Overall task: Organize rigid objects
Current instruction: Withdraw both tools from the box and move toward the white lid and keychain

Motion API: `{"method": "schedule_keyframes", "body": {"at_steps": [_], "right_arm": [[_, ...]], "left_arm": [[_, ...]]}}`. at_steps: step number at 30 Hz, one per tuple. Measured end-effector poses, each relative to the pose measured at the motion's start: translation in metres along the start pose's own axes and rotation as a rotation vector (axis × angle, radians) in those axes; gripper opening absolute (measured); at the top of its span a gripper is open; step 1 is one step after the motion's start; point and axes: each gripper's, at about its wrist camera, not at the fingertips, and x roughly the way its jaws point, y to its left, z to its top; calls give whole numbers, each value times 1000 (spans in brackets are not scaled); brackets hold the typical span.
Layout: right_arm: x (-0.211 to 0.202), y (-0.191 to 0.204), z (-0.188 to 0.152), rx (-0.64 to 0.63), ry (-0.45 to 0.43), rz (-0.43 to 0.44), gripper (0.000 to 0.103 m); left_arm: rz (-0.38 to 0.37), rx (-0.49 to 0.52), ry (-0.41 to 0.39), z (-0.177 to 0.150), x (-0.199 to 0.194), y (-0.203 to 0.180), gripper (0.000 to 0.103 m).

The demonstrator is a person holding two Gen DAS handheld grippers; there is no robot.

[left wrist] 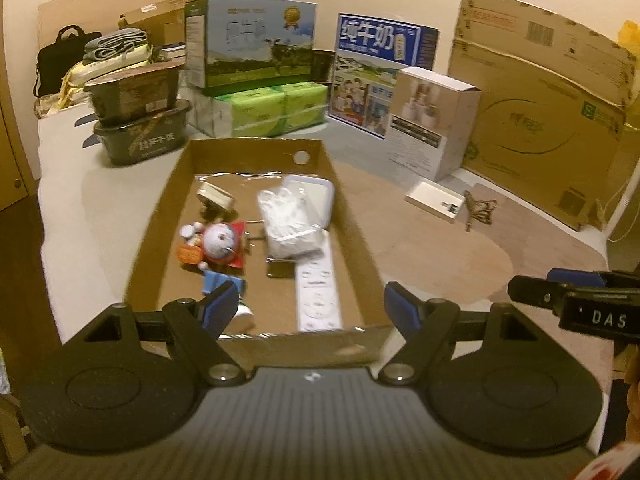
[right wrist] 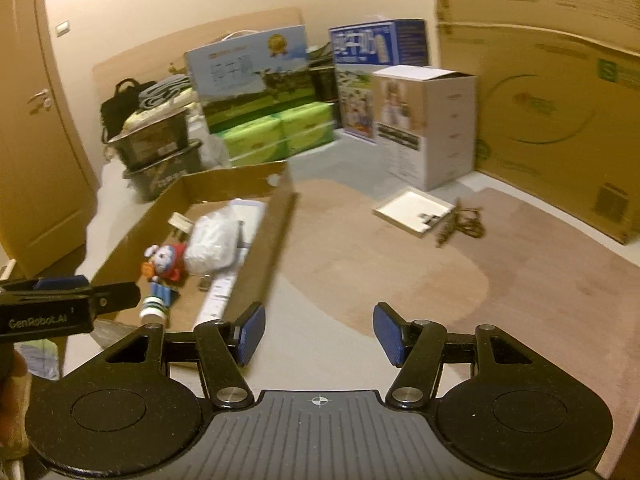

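A shallow cardboard tray [left wrist: 344, 216] [right wrist: 276, 216] sits on the rug. Inside lie a round blue-and-white toy figure [left wrist: 219, 242] [right wrist: 166, 262], a white plastic bag [left wrist: 286, 220] [right wrist: 214, 240], a white power strip [left wrist: 318, 292] [right wrist: 218, 296], a pale lidded box [left wrist: 316, 192] and a small cream disc [left wrist: 216, 198]. My left gripper [left wrist: 308, 312] hangs open over the tray's near end, nothing between its blue pads. My right gripper [right wrist: 320, 336] stands open over bare rug right of the tray. On the rug farther right lie a flat white box [left wrist: 434, 200] [right wrist: 412, 210] and a brown tangled cord [left wrist: 478, 210] [right wrist: 460, 222].
Milk cartons [left wrist: 256, 44] [right wrist: 252, 76], green tissue packs [left wrist: 272, 112], dark stacked tubs [left wrist: 136, 116] and a white carton [left wrist: 432, 124] [right wrist: 428, 120] line the back. A large cardboard sheet [left wrist: 540, 100] [right wrist: 552, 92] leans at right. A wooden door [right wrist: 36, 120] stands at left.
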Motion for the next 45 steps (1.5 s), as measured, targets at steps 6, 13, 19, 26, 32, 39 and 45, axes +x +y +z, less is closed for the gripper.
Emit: {"method": "schedule_keyframes", "body": {"at_steps": [6, 13, 19, 26, 32, 39, 45], "right_arm": [[-16, -23, -4, 28, -10, -42, 65], [-25, -41, -6, 48, -16, -72, 67], [-30, -56, -5, 67, -23, -96, 68], [-34, -78, -2, 103, -30, -129, 69], [-33, -97, 3, 126, -35, -151, 69], [-20, -120, 14, 144, -39, -172, 69], [4, -135, 29, 146, -35, -177, 69]], "left_arm": [[-27, 17, 10, -9, -1, -25, 78], [-52, 36, 22, -12, 5, -44, 79], [-80, 51, 17, -5, 10, -58, 79], [-118, 88, 13, 8, 21, -80, 79], [-153, 128, 15, 22, 38, -98, 79], [-182, 178, 25, 42, 69, -114, 79], [-197, 206, 42, 61, 103, -119, 79]]}}
